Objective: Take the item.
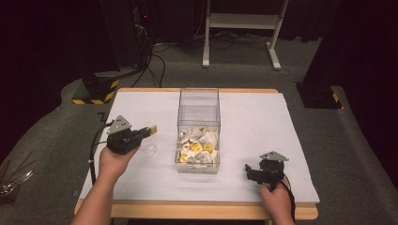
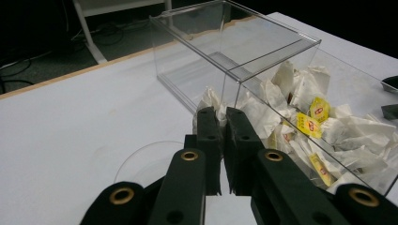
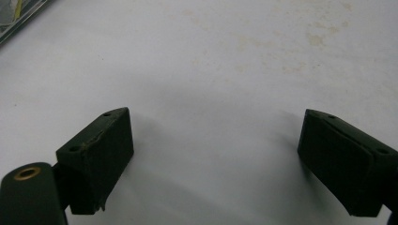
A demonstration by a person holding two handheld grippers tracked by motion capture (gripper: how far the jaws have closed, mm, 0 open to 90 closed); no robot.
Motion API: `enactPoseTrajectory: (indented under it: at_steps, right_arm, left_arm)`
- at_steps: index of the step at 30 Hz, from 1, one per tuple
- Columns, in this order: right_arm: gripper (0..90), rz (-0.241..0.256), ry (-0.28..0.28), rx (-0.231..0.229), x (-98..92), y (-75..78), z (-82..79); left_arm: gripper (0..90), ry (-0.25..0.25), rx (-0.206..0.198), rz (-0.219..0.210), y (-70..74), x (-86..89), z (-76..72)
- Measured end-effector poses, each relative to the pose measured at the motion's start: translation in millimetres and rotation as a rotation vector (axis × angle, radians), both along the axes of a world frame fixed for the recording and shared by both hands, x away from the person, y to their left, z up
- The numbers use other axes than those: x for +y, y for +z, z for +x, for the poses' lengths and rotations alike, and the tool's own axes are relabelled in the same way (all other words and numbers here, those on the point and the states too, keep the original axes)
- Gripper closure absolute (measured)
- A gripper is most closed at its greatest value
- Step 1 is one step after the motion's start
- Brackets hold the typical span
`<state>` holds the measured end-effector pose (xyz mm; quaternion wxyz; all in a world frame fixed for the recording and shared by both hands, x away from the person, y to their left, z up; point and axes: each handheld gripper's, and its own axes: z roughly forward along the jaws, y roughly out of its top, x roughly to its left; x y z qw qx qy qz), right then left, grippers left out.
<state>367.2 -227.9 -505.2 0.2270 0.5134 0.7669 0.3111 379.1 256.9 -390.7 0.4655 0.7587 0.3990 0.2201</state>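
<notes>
The white tabletop (image 1: 263, 117) fills frame centre. The clear box (image 1: 199, 117) stands mid-frame, tea bags (image 1: 199, 147) heaped in its lower half. Left of it, a clear dish (image 1: 149, 149) lies below the left claw (image 1: 151, 131), pinched on a yellow tag (image 1: 153, 129). Lower right, the right claw (image 1: 248, 169) gapes wide, holding nothing.
</notes>
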Motion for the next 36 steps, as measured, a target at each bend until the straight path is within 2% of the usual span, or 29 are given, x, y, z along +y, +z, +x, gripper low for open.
enactPoseTrajectory:
  at_steps: [11, 15, 26, 33, 36]
  right_arm:
    - [10.8, -0.001, 0.000, -0.001, 0.1, 0.0, -0.1]
    - [10.8, 0.000, 0.000, 0.000, 0.0, 0.0, 0.0]
    - [10.8, 0.001, 0.000, 0.000, -0.1, 0.0, 0.1]
    - [10.8, 0.001, 0.001, 0.000, -0.1, 0.0, 0.1]
    - [10.9, 0.001, 0.001, 0.000, -0.1, 0.0, 0.1]
  left_arm:
    - [85.7, 0.024, 0.014, -0.003, -5.9, 8.4, 0.7]
    - [85.7, 0.023, 0.018, 0.017, -9.6, 8.3, 2.8]
    - [85.6, 0.054, 0.065, 0.026, -26.1, 13.2, 10.6]
    - [85.3, 0.063, 0.091, 0.050, -32.6, 12.4, 14.5]
    - [84.9, 0.068, 0.100, 0.083, -35.6, 10.9, 16.3]
